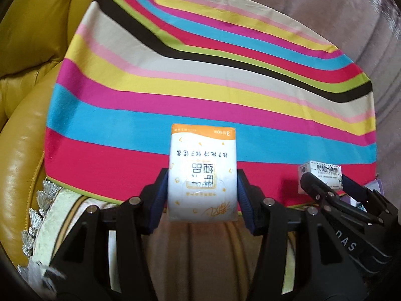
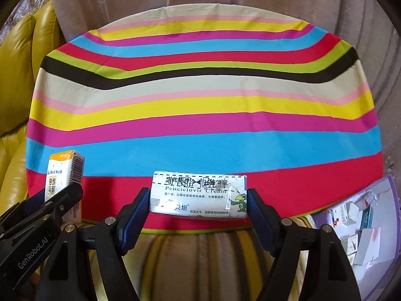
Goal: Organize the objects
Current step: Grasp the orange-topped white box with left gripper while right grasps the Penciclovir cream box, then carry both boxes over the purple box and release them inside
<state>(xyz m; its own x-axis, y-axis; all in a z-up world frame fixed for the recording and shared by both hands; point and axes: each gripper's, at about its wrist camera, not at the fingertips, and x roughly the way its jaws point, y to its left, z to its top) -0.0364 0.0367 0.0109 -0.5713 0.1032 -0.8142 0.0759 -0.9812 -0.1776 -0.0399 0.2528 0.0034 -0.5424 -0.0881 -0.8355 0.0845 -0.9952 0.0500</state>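
Medicine boxes hung above the striped cloth [image 2: 200,125]: the left gripper [image 1: 202,195] clamped an orange-and-white box [image 1: 202,170], the right gripper [image 2: 198,200] a penciclovir cream box [image 2: 198,195]. A purple bin [image 2: 386,263] held more cartons.

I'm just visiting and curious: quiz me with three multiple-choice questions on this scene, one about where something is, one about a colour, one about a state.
1. Where is the purple bin of boxes?
A. On the striped cloth
B. Off its near right edge
C. On the yellow sofa

2. What colour is the top band of the tissue pack?
A. Orange
B. Green
C. Purple

3. What is the right gripper doing?
A. Hanging empty
B. Clamping a cup
C. Clamping the cream box

Answers: 1 B, it sits beyond the cloth's corner; 2 A, orange shows along its far end; 3 C, both pads press the box ends.
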